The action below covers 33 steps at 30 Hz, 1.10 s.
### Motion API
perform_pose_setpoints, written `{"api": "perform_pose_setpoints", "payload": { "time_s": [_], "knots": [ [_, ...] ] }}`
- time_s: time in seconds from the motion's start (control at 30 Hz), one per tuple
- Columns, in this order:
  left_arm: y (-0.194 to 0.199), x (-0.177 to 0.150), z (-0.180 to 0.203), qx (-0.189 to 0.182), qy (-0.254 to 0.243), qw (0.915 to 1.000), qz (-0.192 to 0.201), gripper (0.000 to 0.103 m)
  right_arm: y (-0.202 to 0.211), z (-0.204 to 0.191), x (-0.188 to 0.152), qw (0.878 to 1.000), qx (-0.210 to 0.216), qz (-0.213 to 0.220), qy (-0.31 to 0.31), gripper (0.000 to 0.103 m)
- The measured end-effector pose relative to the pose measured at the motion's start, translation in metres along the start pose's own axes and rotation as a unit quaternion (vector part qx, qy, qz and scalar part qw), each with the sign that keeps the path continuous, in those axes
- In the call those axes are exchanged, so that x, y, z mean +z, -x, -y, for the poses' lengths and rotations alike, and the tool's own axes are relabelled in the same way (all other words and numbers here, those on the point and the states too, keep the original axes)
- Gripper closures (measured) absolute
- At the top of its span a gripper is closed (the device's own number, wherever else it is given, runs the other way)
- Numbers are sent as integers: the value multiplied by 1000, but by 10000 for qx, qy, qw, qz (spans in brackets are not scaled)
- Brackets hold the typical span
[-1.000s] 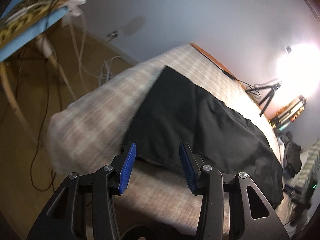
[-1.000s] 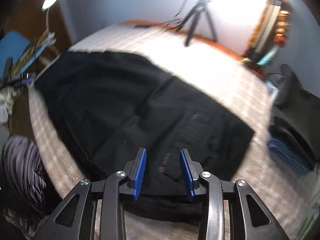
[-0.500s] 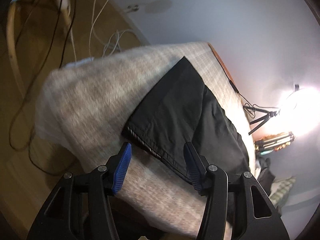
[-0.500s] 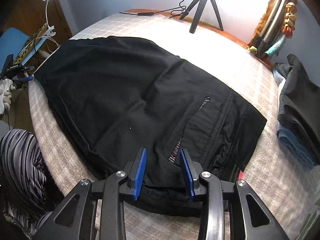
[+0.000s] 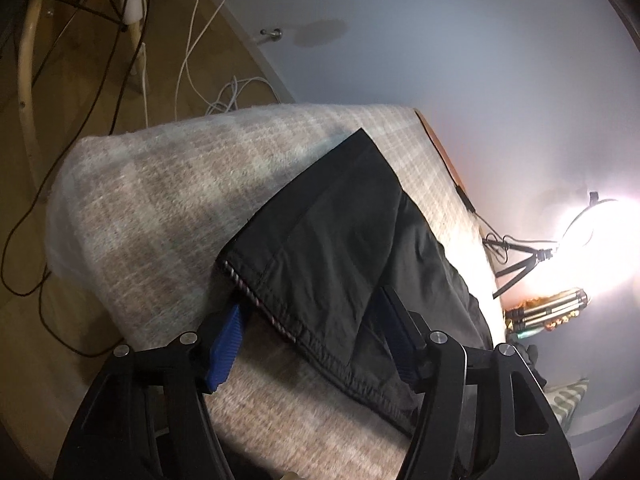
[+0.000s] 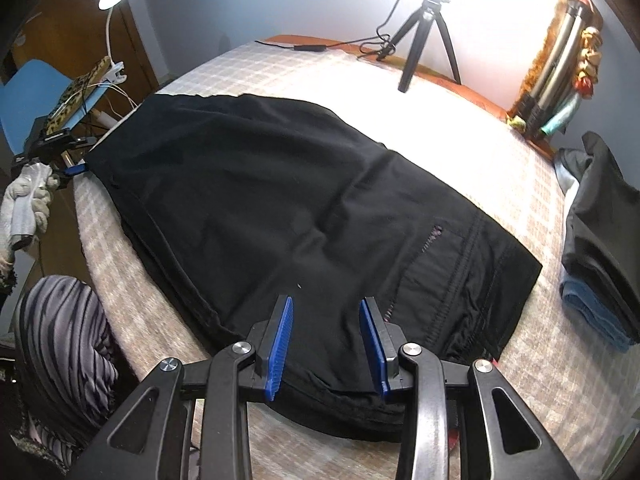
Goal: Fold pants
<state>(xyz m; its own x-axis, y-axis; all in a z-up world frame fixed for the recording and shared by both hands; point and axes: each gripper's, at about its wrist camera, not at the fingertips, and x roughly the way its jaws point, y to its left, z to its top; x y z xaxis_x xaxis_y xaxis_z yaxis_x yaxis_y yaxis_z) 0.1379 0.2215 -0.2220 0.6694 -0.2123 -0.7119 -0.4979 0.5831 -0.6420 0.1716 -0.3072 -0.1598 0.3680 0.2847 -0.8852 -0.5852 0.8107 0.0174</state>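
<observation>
**Both ends lined up, nothing gripped yet**

The black pants (image 6: 304, 208) lie flat across the plaid-covered bed (image 6: 552, 384), already doubled leg on leg, we judge. Our left gripper (image 5: 316, 336) straddles the hem corner, fingers (image 5: 226, 344) spread wide, one pad slipping under the edge, nothing clamped. Our right gripper (image 6: 326, 340) hovers over the waistband end, fingers apart and empty. The risk: closing on only the top layer, so the lower leg drags and the fold skews.

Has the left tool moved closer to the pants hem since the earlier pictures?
Yes. The left tool has advanced toward the pants lying on the checked blanket; its open fingers now straddle the hem corner.
</observation>
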Motion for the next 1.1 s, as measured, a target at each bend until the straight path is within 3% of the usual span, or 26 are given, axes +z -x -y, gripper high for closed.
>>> {"api": "perform_pose_setpoints", "payload": {
  "time_s": [0.07,0.1,0.13,0.2,0.3,0.47,0.6,0.8,1.0,1.1],
  "knots": [
    [-2,2,1,-4,1,10000,61,40,3,-4,4,10000,5,31,27,67],
    [-4,3,3,42,-51,9999,121,45,5,-6,6,10000,21,52,27,67],
    [-5,3,4,101,-91,9998,152,62,9,-9,9,10000,49,80,30,67],
    [-10,4,3,249,-167,9993,224,82,16,-13,16,9998,88,145,58,67],
    [-14,5,2,205,-281,9987,371,91,28,-22,30,9995,119,254,121,67],
    [-12,0,15,198,-788,9947,633,94,39,-37,59,9988,358,308,86,61],
    [-10,-5,29,255,-1355,9872,800,95,38,-55,86,9975,642,271,115,48],
    [-8,-15,52,268,-2239,9694,971,95,22,-89,140,9926,1192,226,75,38],
    [-14,-27,74,194,-2947,9506,955,96,-31,-126,201,9808,1920,215,-254,38],
    [-19,-39,86,171,-3379,9362,953,96,-62,-148,224,9711,2350,113,-400,38]
  ]
}}
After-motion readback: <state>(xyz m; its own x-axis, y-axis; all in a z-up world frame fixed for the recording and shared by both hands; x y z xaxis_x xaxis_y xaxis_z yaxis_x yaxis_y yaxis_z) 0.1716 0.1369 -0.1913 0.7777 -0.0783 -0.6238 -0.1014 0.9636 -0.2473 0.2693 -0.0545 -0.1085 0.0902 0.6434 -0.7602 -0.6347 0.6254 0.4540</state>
